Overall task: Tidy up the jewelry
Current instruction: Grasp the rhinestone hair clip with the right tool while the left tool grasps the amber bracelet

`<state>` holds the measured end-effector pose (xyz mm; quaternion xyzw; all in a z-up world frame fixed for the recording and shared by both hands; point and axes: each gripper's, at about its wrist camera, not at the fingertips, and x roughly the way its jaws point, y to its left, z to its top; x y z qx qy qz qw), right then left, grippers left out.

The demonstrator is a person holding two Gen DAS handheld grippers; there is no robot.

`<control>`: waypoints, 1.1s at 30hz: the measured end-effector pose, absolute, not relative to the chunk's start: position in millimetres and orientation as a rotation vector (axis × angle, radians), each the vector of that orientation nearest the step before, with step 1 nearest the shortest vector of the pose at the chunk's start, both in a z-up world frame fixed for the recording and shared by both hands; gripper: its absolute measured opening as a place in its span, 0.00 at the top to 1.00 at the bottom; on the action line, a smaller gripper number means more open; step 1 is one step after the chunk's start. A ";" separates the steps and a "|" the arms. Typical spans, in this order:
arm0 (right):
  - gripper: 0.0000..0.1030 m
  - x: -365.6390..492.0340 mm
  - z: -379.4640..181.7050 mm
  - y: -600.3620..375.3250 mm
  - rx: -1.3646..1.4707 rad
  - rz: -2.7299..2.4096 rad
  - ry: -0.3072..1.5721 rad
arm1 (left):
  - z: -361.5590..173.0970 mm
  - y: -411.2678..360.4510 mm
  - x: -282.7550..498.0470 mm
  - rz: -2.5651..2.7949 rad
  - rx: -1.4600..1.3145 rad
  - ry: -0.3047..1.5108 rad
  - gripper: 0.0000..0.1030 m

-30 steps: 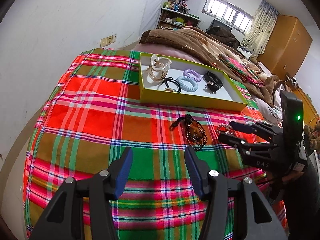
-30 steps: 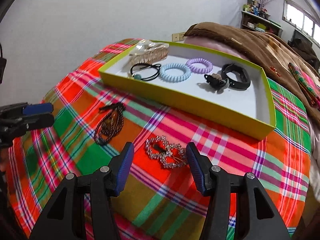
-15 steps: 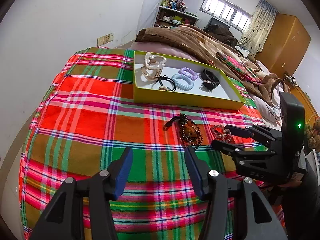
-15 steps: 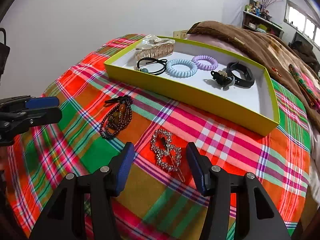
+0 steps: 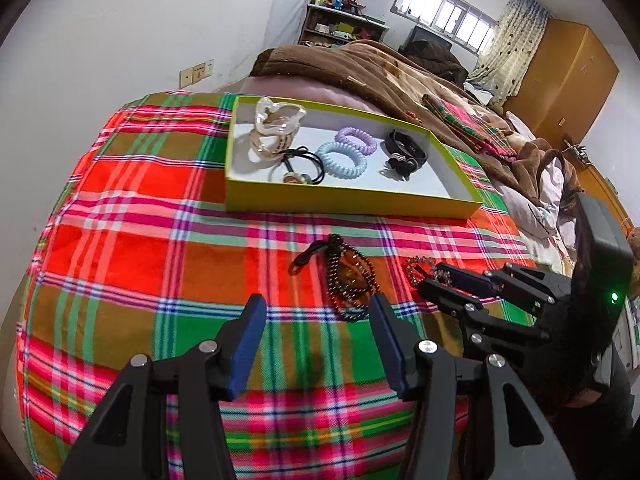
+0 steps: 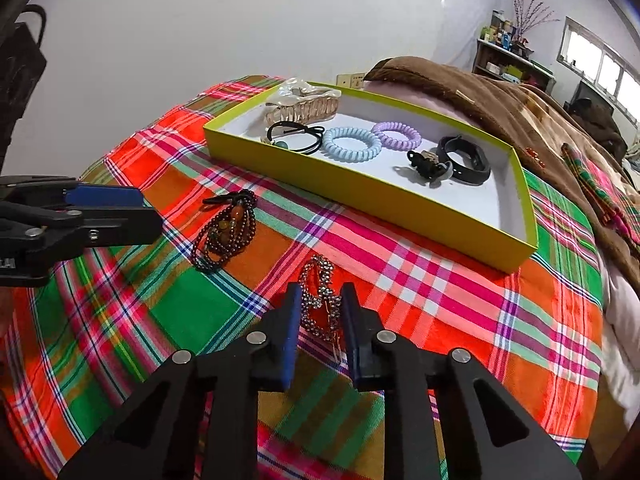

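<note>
A rhinestone hair clip (image 6: 318,280) lies on the plaid cloth between the fingers of my right gripper (image 6: 320,298). Its jaws are closing and both pads touch the clip's sides. The left wrist view shows that gripper (image 5: 430,278) low over the clip (image 5: 416,266). A dark bead bracelet (image 5: 352,276) lies left of the clip, just beyond my left gripper (image 5: 316,308), which hangs open and empty above the cloth. From the right wrist view the left gripper (image 6: 144,212) sits left of the bracelet (image 6: 226,236). The yellow box (image 5: 352,200) lies farther back.
The box (image 6: 360,196) holds a pearly claw clip (image 6: 304,108), a black hair tie (image 6: 296,134), blue (image 6: 352,144) and purple (image 6: 396,136) coil ties and a black band (image 6: 464,160). A brown blanket (image 5: 384,76) covers the bed behind it.
The right gripper's jaws have gone from wide apart to narrow around the rhinestone clip. The left gripper has drifted closer to the bead bracelet, its jaws unchanged.
</note>
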<state>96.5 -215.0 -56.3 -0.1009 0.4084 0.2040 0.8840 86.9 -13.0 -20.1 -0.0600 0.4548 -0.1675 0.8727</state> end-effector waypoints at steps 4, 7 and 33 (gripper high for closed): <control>0.88 91.6 -53.1 -222.1 -0.190 0.413 0.829 | -21.8 -22.6 94.3 -0.335 -0.101 0.956 0.46; 0.88 88.9 -51.5 -227.3 -0.177 0.407 0.820 | -25.4 -30.8 99.1 -0.328 -0.079 0.964 0.46; 0.88 73.3 -38.0 -260.8 -0.025 0.391 0.759 | -40.2 -72.9 112.8 -0.243 0.074 0.970 0.58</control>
